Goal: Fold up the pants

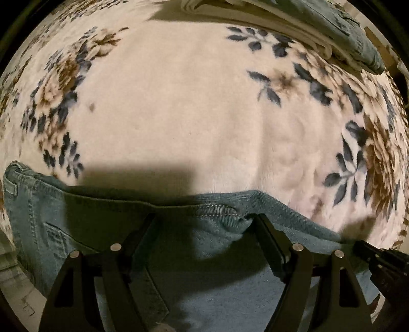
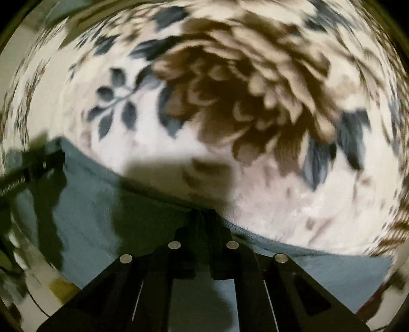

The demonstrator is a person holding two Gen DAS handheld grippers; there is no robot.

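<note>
Blue denim pants (image 1: 102,224) lie on a floral blanket, filling the lower part of the left wrist view; a back pocket and the waistband show at the left. My left gripper (image 1: 204,217) is open, its fingers spread wide over the stitched edge of the denim. In the right wrist view the pants (image 2: 97,204) cover the lower left. My right gripper (image 2: 204,212) is shut on the pants' far edge. The other gripper shows at the left edge of the right wrist view (image 2: 33,166) and at the right edge of the left wrist view (image 1: 383,258).
The cream blanket with brown flowers and blue leaves (image 1: 191,107) spreads beyond the pants; a big brown flower (image 2: 250,97) lies ahead of the right gripper. Folded cloth, white and denim (image 1: 332,23), is stacked at the far right.
</note>
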